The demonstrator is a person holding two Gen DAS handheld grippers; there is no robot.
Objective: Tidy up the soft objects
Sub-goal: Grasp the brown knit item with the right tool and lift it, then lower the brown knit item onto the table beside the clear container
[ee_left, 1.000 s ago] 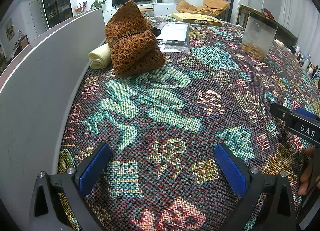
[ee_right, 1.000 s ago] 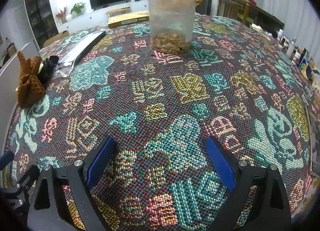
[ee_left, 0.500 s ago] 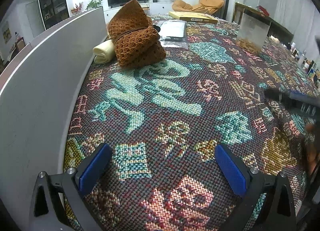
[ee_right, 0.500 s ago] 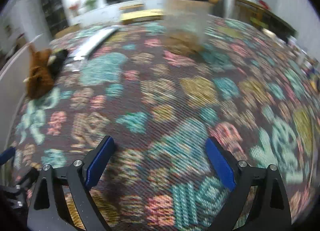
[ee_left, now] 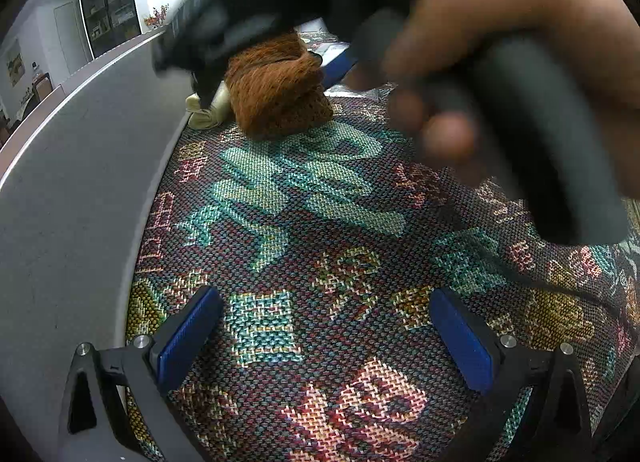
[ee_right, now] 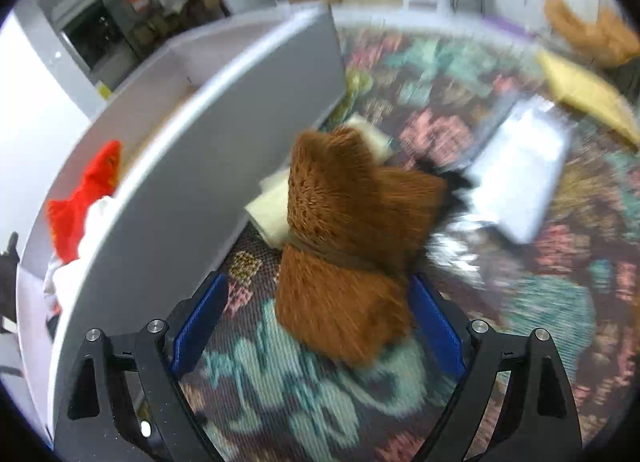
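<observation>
The brown knitted bundle (ee_right: 352, 246), tied round its middle with a cord, sits on the patterned woven tablecloth (ee_left: 320, 270) close to the grey wall of a bin (ee_right: 192, 166), with a cream rolled cloth (ee_right: 272, 214) touching it on the bin side. The right gripper (ee_right: 316, 326) has its blue pads on either side of the bundle's lower half; its jaws have just been closing, the right pad lies against the knit while the left pad is clear of it, so the bundle is between them but not clamped. The left gripper (ee_left: 324, 338) hangs over bare tablecloth with its jaws wide apart and nothing between them. In the left wrist view a blurred hand (ee_left: 500, 62) grips the right gripper's dark handle. Red and white cloth (ee_right: 84, 202) lies inside the bin. A silver packet (ee_right: 516, 174) lies beyond the bundle.
</observation>
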